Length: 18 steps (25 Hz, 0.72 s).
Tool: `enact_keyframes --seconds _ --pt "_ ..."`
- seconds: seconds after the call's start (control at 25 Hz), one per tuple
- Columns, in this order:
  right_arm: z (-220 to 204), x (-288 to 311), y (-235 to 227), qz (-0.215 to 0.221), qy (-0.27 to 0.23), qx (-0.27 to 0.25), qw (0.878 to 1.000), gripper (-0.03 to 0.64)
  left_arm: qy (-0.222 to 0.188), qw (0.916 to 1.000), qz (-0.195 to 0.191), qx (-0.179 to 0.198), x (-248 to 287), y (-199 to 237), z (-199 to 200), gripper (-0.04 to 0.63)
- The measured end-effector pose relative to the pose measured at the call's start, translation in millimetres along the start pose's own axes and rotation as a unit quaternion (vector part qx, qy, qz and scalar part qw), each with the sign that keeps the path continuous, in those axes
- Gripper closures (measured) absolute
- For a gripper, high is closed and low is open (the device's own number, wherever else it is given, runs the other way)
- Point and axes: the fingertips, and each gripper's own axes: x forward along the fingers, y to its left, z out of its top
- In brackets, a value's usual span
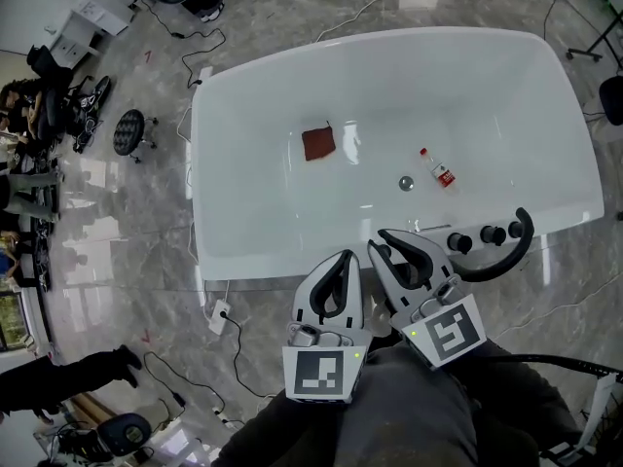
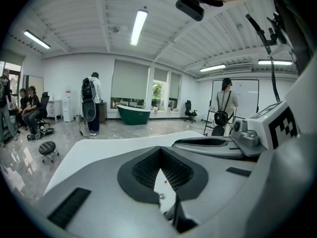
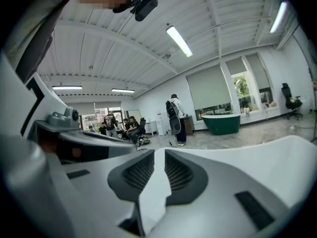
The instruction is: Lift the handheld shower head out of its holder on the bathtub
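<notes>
We see what seems the shower head (image 1: 526, 233) on the bathtub's (image 1: 234, 163) near rim, right corner. The knobs (image 1: 459, 242) stand between it and the right gripper (image 1: 385, 242), whose jaws are slightly apart and empty. The left gripper (image 1: 345, 259) has its jaws together. Only the head view shows the bottle (image 1: 440, 168) inside.

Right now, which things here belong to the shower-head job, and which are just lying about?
Job:
- shower head, on the tub rim
- left gripper, shut, empty
- right gripper, open, empty

Lying about:
- red cloth, in the tub
- bottle, in the tub
- stool, on the floor
</notes>
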Motion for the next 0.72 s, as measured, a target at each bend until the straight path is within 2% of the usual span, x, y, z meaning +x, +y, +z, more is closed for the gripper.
enact_keyframes --seconds 0.12,0.32,0.72 --pt "-3 1 8 -0.02 0.009 0.0 1.0 0.566 -0.006 0.9999 -0.011 0.003 -9 8 1 0.592" --pt "2 7 21 -0.034 -0.015 -0.013 0.999 0.557 -0.009 0.9996 -0.027 0.009 -15 21 2 0.592" --pt "-30 5 22 -0.089 0.0 -0.036 0.995 0.528 -0.006 0.9976 -0.068 0.014 -15 28 -18 0.592"
